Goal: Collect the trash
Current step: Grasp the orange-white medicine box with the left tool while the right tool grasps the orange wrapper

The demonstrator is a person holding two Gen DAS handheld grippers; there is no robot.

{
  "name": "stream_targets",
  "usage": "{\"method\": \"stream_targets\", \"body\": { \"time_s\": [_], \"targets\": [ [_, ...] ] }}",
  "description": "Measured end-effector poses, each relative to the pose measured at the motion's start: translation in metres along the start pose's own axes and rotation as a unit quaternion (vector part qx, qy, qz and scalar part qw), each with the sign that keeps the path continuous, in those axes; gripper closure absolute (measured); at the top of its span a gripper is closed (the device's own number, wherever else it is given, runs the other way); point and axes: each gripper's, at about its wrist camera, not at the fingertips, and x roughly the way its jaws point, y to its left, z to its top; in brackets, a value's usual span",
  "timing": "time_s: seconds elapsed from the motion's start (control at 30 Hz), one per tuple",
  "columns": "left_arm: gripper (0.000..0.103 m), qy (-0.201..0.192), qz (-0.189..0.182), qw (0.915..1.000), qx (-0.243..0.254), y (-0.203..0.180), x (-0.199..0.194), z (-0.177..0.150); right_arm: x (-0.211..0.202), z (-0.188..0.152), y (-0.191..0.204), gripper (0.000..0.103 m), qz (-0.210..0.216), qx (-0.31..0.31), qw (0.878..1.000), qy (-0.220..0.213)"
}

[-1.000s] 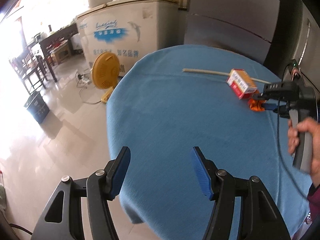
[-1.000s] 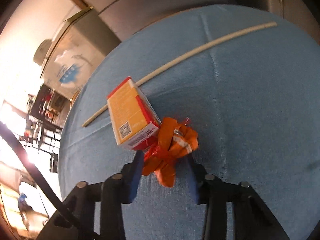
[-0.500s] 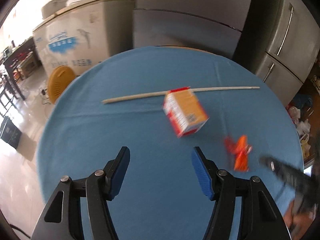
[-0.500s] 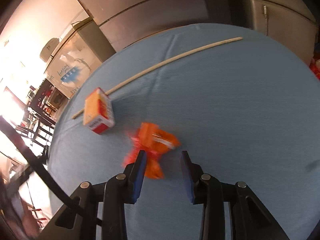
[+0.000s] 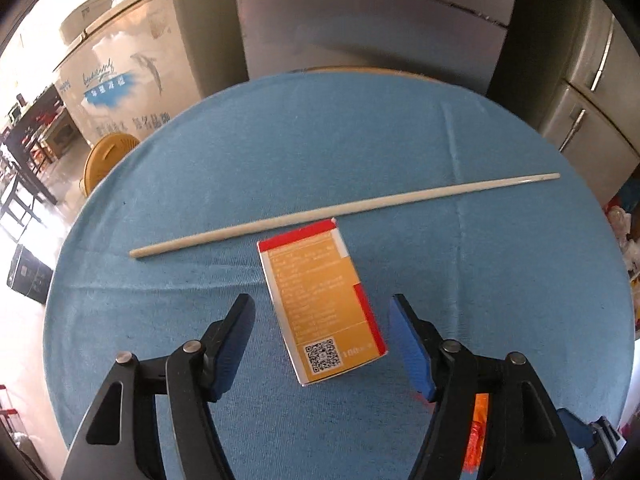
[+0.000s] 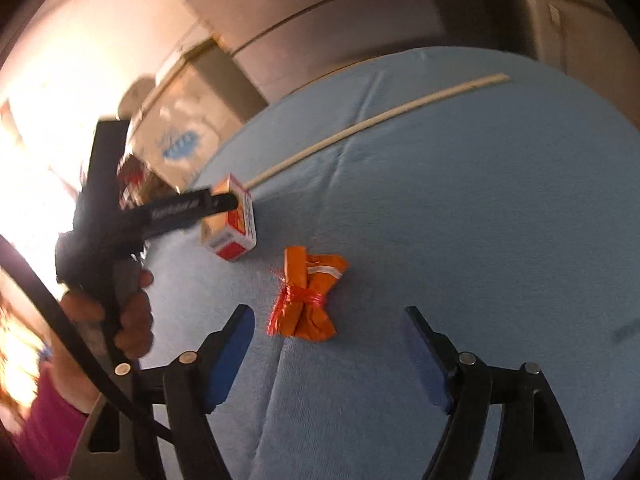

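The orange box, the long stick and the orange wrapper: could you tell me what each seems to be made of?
Orange box: printed cardboard, matte, with crisp folded edges and a QR code. Long stick: pale, smooth and rigid, perhaps wood or plastic; hard to tell. Orange wrapper: thin crinkled plastic or foil, bunched, with shiny red creases.

A blue cloth [image 5: 200, 208] bears an orange box [image 5: 322, 304] with red edges and a black QR code, a cream stick [image 5: 344, 210], and a crumpled orange wrapper [image 6: 306, 296] with red fringe.
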Motion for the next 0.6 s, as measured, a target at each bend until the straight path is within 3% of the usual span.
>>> {"method": "stream_targets", "body": {
  "time_s": [0.13, 0.23, 0.27, 0.33, 0.4, 0.6],
  "targets": [
    [0.034, 0.022, -0.012, 0.9996, -0.01, 0.008, 0.011, -0.006, 0.024, 0.004, 0.017, 0.029, -0.018, -0.034, 0.999, 0.011],
    [0.034, 0.035, -0.032, 0.9985, -0.026, 0.014, 0.019, -0.008, 0.052, 0.006, 0.025, 0.053, -0.05, -0.038, 0.997, 0.041],
    [0.034, 0.037, -0.037, 0.9982, -0.029, 0.016, 0.021, -0.009, 0.051, 0.006, 0.026, 0.056, -0.057, -0.044, 0.997, 0.029],
    [0.046, 0.044, -0.053, 0.997, -0.035, 0.021, 0.025, -0.015, 0.052, 0.006, 0.033, 0.064, -0.071, -0.064, 0.995, 0.029],
    [0.054, 0.042, -0.057, 0.9969, -0.036, 0.024, 0.025, -0.021, 0.048, 0.003, 0.034, 0.066, -0.072, -0.068, 0.995, 0.024],
    [0.055, 0.025, -0.075, 0.9965, -0.028, 0.028, -0.001, -0.053, 0.02, -0.006, 0.019, 0.066, -0.055, -0.038, 0.998, 0.007]
  ]
}}
